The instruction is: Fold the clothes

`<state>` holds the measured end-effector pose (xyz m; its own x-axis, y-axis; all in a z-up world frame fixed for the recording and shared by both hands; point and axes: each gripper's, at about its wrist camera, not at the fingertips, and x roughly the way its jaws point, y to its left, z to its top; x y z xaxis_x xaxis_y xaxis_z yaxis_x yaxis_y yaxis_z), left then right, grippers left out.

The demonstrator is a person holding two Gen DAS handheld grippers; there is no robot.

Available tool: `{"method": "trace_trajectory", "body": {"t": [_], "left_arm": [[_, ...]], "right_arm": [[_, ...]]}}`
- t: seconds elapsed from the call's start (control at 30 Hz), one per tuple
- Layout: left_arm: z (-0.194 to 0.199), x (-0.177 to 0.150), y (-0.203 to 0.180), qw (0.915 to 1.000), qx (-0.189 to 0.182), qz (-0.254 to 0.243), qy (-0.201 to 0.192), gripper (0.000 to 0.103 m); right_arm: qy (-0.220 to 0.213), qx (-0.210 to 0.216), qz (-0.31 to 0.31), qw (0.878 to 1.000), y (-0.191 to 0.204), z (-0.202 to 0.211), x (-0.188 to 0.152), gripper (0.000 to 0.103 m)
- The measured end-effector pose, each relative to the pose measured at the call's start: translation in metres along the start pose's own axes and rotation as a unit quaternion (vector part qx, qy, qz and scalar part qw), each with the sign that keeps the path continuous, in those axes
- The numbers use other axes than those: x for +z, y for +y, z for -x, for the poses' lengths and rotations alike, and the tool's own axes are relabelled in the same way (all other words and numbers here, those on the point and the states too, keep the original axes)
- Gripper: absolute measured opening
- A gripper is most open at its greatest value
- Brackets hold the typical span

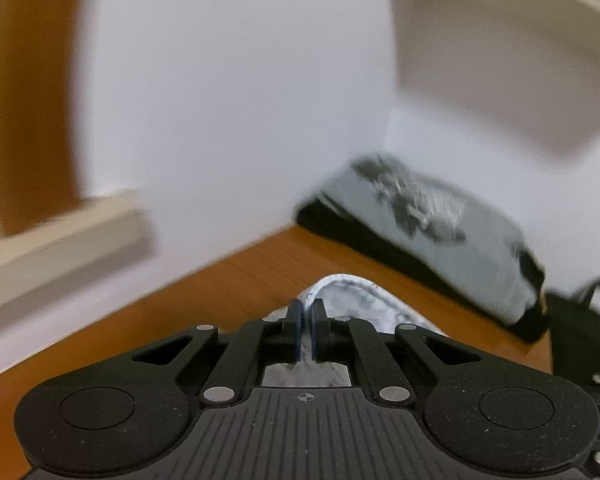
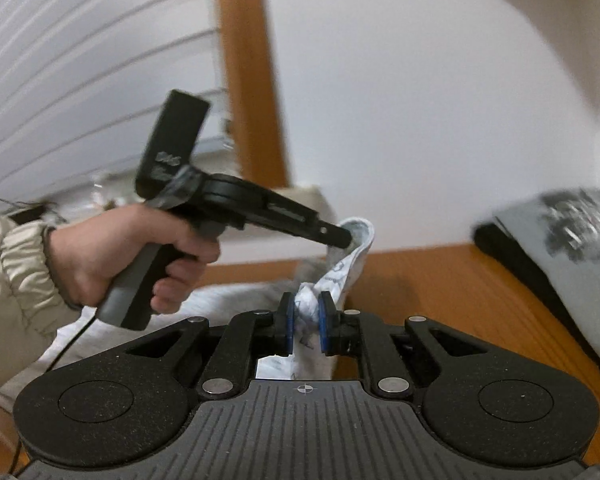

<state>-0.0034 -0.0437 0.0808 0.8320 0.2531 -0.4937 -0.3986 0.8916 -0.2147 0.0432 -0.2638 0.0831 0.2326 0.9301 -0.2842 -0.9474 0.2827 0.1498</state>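
In the right wrist view my left hand [image 2: 140, 256] at middle left grips the handle of my left gripper [image 2: 342, 238], whose tip is clamped on a raised edge of the white patterned garment [image 2: 356, 256] at frame centre. Below it, at lower centre, my right gripper [image 2: 306, 326] pinches a bunched fold of the same cloth between its blue pads [image 2: 287, 326]. The rest of the garment lies on the wooden table [image 2: 440, 292], and a folded grey printed shirt [image 2: 572, 240] sits at the right edge.
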Motion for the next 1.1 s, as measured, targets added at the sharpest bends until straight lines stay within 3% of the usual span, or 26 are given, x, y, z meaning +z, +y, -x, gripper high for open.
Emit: {"method": "trace_trajectory", "body": {"t": [0.2, 0.4, 0.6, 0.73, 0.9, 0.93, 1.03, 1.1], "left_arm": [[0.108, -0.011, 0.042, 0.996, 0.02, 0.054, -0.069, 0.004], [0.193, -0.041, 0.091, 0.9884, 0.047, 0.095, -0.109, 0.004], [0.218, -0.092, 0.156, 0.9772, 0.082, 0.168, -0.1, 0.004], [0.219, -0.121, 0.183, 0.9712, 0.1, 0.199, -0.084, 0.004], [0.228, -0.139, 0.198, 0.9613, 0.131, 0.228, -0.083, 0.008], [0.229, -0.139, 0.199, 0.9613, 0.13, 0.229, -0.081, 0.011], [0.223, -0.134, 0.195, 0.9642, 0.128, 0.22, -0.075, 0.048], [0.217, -0.131, 0.192, 0.9674, 0.12, 0.212, -0.069, 0.049]], "right_arm": [[-0.011, 0.074, 0.042, 0.996, 0.076, -0.009, 0.021, 0.013], [-0.004, 0.152, 0.081, 0.985, 0.165, -0.039, 0.024, 0.012], [0.044, 0.189, 0.099, 0.976, 0.23, -0.089, -0.009, 0.011], [0.075, 0.183, 0.115, 0.973, 0.248, -0.109, -0.027, 0.011], [0.094, 0.186, 0.108, 0.972, 0.238, -0.11, -0.025, 0.03], [0.088, 0.184, 0.108, 0.973, 0.236, -0.104, -0.021, 0.03], [0.076, 0.164, 0.111, 0.977, 0.217, -0.097, -0.005, 0.03], [0.076, 0.146, 0.11, 0.98, 0.197, -0.098, 0.002, 0.031]]}}
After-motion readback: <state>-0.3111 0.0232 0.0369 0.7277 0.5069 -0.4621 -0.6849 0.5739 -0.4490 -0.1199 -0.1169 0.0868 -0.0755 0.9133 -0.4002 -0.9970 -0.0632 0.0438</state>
